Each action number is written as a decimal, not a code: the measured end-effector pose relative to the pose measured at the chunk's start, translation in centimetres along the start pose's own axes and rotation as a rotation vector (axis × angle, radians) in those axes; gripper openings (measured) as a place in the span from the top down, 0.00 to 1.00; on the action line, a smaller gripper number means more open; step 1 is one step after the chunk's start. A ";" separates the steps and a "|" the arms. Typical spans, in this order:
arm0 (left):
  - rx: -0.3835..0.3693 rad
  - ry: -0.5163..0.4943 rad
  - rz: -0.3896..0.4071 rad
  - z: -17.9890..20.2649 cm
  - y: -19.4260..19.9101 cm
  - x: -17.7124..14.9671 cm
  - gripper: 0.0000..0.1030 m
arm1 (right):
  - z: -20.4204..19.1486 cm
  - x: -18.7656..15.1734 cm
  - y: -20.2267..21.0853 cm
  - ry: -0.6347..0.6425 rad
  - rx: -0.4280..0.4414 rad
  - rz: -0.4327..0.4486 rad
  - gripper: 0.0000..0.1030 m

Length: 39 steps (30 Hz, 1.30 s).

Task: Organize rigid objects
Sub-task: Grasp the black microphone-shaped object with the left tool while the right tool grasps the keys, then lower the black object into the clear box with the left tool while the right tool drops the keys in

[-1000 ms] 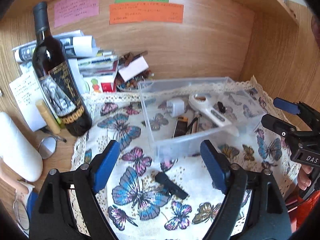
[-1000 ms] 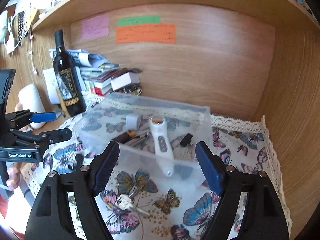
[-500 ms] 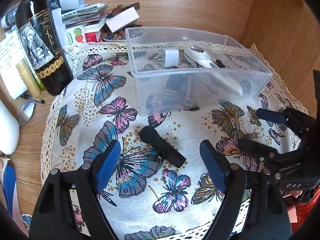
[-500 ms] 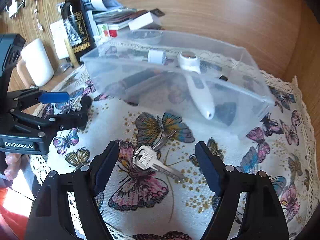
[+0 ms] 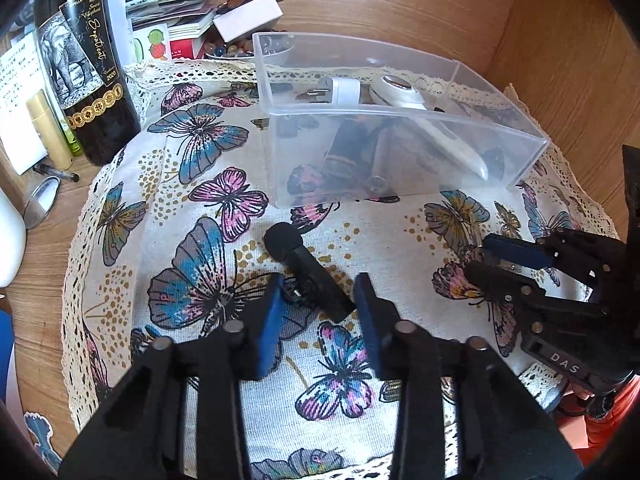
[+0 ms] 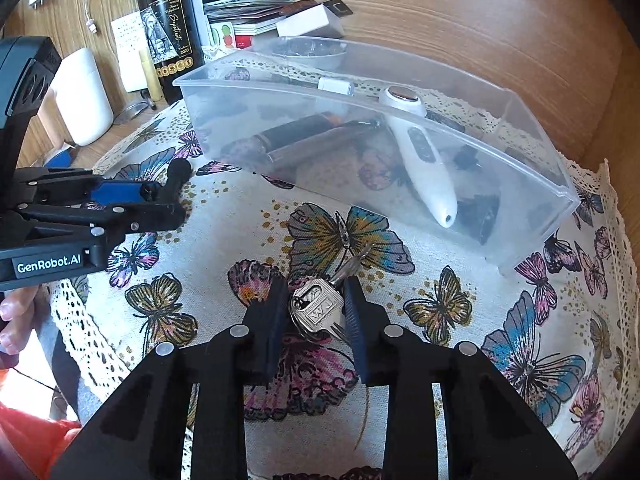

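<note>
A small black clip-on microphone (image 5: 308,270) lies on the butterfly cloth. My left gripper (image 5: 318,296) has its blue pads closed in around the microphone's rear end, touching or nearly so. A bunch of silver keys (image 6: 318,308) lies on the cloth; my right gripper (image 6: 316,306) is closed on it from both sides. Behind stands a clear plastic bin (image 5: 400,116) holding a white handheld device (image 5: 424,120), a white plug adapter (image 5: 340,90) and dark items. The bin also shows in the right wrist view (image 6: 376,96). The left gripper shows in the right wrist view (image 6: 164,200).
A dark wine bottle (image 5: 80,64) stands at the back left beside a small yellow tube (image 5: 48,132) and a round mirror (image 5: 42,200). Books and papers (image 5: 176,12) are stacked against the wooden back wall. A white container (image 6: 82,96) stands on the left.
Both grippers have dropped toward the cloth and closed: the left around the black microphone, the right around the keys.
</note>
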<state>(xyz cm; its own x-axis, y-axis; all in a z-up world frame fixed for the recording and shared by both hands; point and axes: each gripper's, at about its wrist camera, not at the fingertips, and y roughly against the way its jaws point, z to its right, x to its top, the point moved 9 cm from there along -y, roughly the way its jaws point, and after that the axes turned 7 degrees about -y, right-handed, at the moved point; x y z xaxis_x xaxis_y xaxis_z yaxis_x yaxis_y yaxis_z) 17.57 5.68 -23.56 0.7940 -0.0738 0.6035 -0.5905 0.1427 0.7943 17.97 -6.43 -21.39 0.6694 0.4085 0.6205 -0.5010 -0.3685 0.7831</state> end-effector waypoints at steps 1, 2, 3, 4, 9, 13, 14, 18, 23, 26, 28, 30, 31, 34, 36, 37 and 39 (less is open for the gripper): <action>-0.002 0.002 0.003 0.0 0.0 0.0 0.66 | -0.2 0.2 -0.1 -0.003 0.001 0.000 0.75; -0.006 0.006 0.005 0.0 0.1 -0.1 0.66 | -0.1 0.2 0.0 -0.008 0.004 0.002 0.75; -0.008 0.009 0.007 0.0 0.2 -0.2 0.66 | 0.0 0.2 0.2 -0.014 0.005 0.007 0.75; -0.008 0.011 0.010 -0.1 0.3 -0.2 0.66 | 0.0 0.2 0.3 -0.016 0.003 0.011 0.75; -0.001 0.021 0.041 -0.3 1.3 -0.1 0.66 | 0.5 0.4 2.0 -0.046 0.004 0.054 0.75; 0.008 0.013 0.073 0.0 2.3 0.2 0.66 | 1.1 0.9 3.3 -0.062 -0.012 0.087 0.75; 0.012 0.009 0.087 0.1 2.8 0.5 0.66 | 1.3 1.0 3.7 -0.065 -0.015 0.098 0.75; 0.015 -0.003 0.137 0.5 4.3 1.3 0.66 | 1.7 1.9 5.2 -0.073 -0.031 0.146 0.75; 0.020 -0.013 0.192 0.9 6.0 2.6 0.66 | 2.1 2.9 7.0 -0.085 -0.035 0.197 0.75; 0.019 -0.018 0.225 1.0 7.0 3.4 0.66 | 2.5 3.6 8.3 -0.092 -0.047 0.236 0.75; 0.019 -0.024 0.248 1.3 7.7 3.9 0.66 | 2.4 4.1 8.8 -0.095 -0.054 0.256 0.75; 0.020 -0.029 0.272 1.5 8.4 4.4 0.66 | 2.5 4.7 9.5 -0.095 -0.060 0.278 0.75; 0.021 -0.031 0.283 1.5 8.7 4.8 0.66 | 2.6 4.9 9.9 -0.093 -0.064 0.292 0.75; 0.021 -0.037 0.310 1.7 9.4 5.5 0.66 | 2.9 6.0 10.9 -0.093 -0.071 0.328 0.75; 0.020 -0.040 0.327 1.8 9.8 6.1 0.66 | 3.0 6.9 11.4 -0.092 -0.078 0.352 0.75; 0.021 -0.041 0.334 1.8 9.9 6.4 0.66 | 3.0 7.3 11.6 -0.092 -0.080 0.362 0.75; 0.022 -0.044 0.345 1.8 10.0 6.9 0.66 | 3.1 8.1 11.9 -0.089 -0.082 0.379 0.75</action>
<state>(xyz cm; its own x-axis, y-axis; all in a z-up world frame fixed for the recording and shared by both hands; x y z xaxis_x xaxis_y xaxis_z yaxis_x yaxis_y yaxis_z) 16.92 4.76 -11.34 0.5407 -0.0678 0.8385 -0.8260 0.1458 0.5444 19.14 -10.06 -7.20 0.4716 0.1804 0.8632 -0.7616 -0.4099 0.5018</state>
